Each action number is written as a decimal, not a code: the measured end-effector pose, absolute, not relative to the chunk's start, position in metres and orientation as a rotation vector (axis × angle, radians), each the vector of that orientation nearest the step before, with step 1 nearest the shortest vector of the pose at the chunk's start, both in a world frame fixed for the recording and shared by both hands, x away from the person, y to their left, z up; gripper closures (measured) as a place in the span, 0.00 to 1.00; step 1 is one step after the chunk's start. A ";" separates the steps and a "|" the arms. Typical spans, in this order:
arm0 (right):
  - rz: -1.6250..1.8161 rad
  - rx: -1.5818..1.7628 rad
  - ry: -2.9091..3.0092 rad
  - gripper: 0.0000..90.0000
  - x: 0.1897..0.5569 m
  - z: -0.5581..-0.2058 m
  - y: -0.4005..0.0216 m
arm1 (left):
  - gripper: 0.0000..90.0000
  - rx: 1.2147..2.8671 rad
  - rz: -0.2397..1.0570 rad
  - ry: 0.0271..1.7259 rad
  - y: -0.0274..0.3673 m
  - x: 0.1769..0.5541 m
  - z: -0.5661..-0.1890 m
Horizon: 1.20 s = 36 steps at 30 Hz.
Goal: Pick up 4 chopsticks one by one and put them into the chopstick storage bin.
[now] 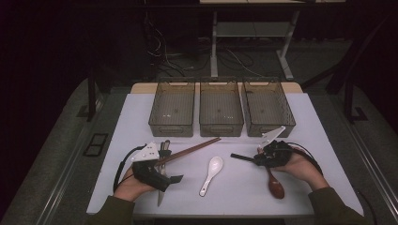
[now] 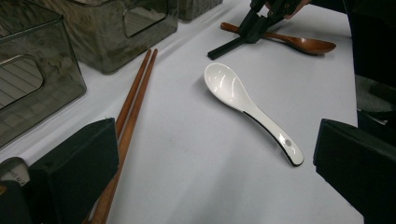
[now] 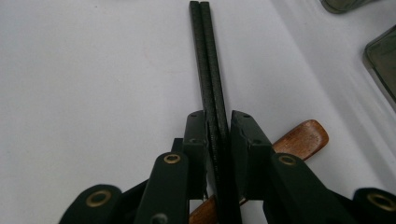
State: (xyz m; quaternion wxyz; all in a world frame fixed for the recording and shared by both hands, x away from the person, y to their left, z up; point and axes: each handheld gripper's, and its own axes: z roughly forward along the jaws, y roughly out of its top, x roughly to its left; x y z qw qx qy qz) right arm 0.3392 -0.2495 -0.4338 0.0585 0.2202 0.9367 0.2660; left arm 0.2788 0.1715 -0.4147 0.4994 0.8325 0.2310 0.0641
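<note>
The black chopsticks [image 3: 209, 70], 2 of them side by side, sit pinched between the fingers of the right gripper [image 3: 218, 135]. In the right gripper view the 2 pads press on the pair from either side, and the sticks run straight away from the camera over the white desk [image 3: 84, 84]. In the high view the right gripper [image 1: 263, 157] is at the right of the desk, held in the person's right hand [image 1: 300, 166], with the black chopsticks [image 1: 241, 157] poking out to the left, low over the desk top.

Under that gripper lies a brown wooden spoon [image 1: 276, 185], its bowl toward the near edge; in the right gripper view its handle [image 3: 303, 137] crosses below the fingers at a slant.

Near the middle of the desk lies a white spoon [image 1: 211, 174], bowl away from the person, apart from everything else. To its left lies a pair of brown chopsticks [image 1: 190, 151], slanting up to the right.

The left gripper [image 1: 157, 176] rests at the left of the desk in the person's left hand [image 1: 131, 187], over a knife [image 1: 161, 194]. In the left gripper view its fingers [image 2: 74, 172] are spread wide with nothing between them.

3 see-through bins [image 1: 221, 110] stand in a row at the far side of the desk.
</note>
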 end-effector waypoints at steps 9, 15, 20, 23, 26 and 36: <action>0.818 0.709 2.817 0.87 0.341 -0.434 -0.251 | 0.00 2.013 0.153 0.558 0.171 0.279 -0.415; 0.822 0.758 2.781 0.87 0.343 -0.435 -0.252 | 0.00 2.015 0.154 0.557 0.171 0.279 -0.415; 0.837 0.798 2.754 0.87 0.345 -0.434 -0.254 | 0.00 2.016 0.154 0.557 0.172 0.279 -0.415; 0.849 0.815 2.749 0.87 0.345 -0.434 -0.254 | 0.00 2.017 0.154 0.556 0.171 0.279 -0.415; 0.854 0.821 2.747 0.86 0.345 -0.435 -0.254 | 0.00 2.018 0.152 0.554 0.171 0.279 -0.415; 0.893 0.828 2.726 0.73 0.344 -0.433 -0.254 | 0.00 2.019 0.148 0.556 0.171 0.279 -0.415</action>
